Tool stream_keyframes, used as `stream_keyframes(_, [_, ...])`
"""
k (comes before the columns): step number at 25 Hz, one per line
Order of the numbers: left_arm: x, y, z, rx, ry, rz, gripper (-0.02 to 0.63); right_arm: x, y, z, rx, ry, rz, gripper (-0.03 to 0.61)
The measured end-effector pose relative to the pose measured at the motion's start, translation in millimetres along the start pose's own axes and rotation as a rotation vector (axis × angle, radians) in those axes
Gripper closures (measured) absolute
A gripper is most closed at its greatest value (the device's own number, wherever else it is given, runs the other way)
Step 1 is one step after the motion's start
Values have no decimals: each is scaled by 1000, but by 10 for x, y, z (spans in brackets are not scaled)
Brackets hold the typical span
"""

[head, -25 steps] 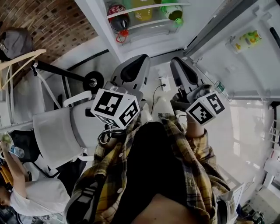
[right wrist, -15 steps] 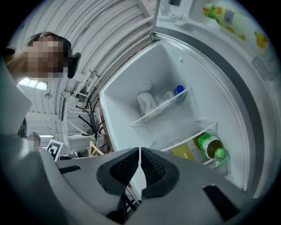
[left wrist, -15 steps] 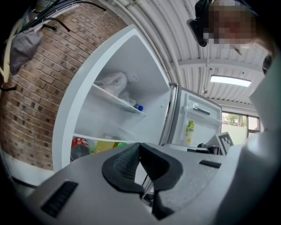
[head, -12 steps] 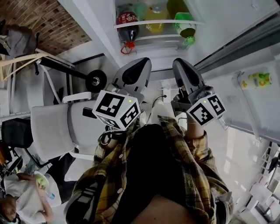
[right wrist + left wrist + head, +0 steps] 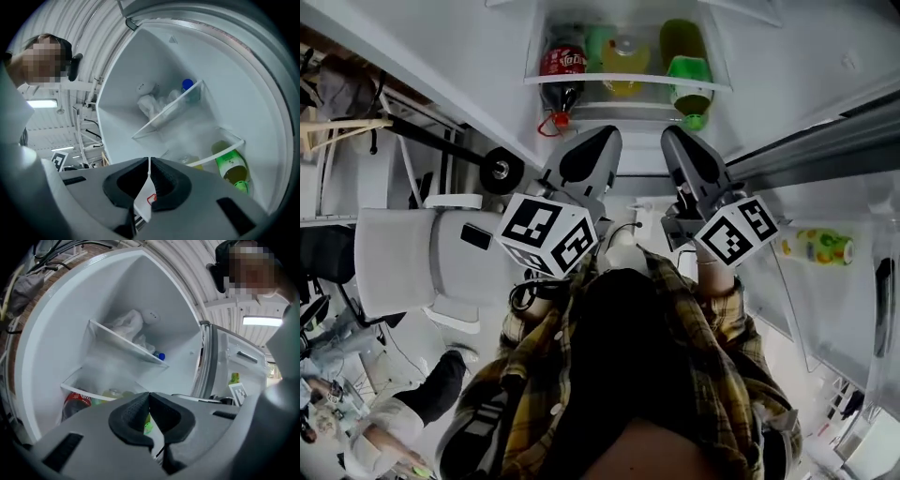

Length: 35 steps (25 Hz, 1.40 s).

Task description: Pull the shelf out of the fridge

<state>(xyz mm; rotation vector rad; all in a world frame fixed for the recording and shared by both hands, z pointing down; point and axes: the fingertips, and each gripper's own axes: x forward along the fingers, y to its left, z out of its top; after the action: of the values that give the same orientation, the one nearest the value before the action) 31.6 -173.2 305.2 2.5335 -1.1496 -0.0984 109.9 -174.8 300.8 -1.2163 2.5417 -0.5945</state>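
Note:
The fridge stands open ahead of me. In the head view its lower glass shelf (image 5: 623,82) carries a red cola bottle (image 5: 565,67), a yellow bottle (image 5: 625,54) and a green bottle (image 5: 686,82). My left gripper (image 5: 602,141) and right gripper (image 5: 675,141) point level at it, side by side and short of its front edge. The left gripper (image 5: 149,401) is shut and empty, facing an upper shelf (image 5: 123,345) that holds a white bag (image 5: 127,324). The right gripper (image 5: 149,169) is shut too, with the green bottle (image 5: 230,171) at its right.
The open fridge door (image 5: 825,187) stretches along the right and holds a yellow-green item (image 5: 816,246). A white chair (image 5: 394,272) and a wheeled stand (image 5: 497,169) are on the left. A person (image 5: 384,441) is at lower left. A white block with a cable (image 5: 623,246) lies on the floor.
The view has swung, so the fridge compartment now sits centred ahead. Both grippers have moved with me towards it, still side by side and shut. The door has slid to the right.

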Motion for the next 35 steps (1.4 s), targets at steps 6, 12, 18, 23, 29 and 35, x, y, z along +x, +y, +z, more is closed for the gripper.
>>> stream_keyframes(6, [73,99,-54,-17,15,86,609,126,-180,-48,63,39,42,551])
stream_keyframes(12, [137,164,-79,-34,30,102,609,193,-238,-142,97,66,51,551])
stream_keyframes(18, [278,259,-52,-47,28,80,609,304,-320,-166,100,73,30,551])
stream_keyframes(23, [355,335,-34,-45,26,51,609,412,-453,-194,126,56,-17,551])
stream_keyframes(29, [510,490,-23,-64,28,10,609,567,-596,-210,152,43,-81,551])
stream_keyframes(35, [665,601,-105,-120,47,-23,609,668,-719,-238,197,35,-95,549])
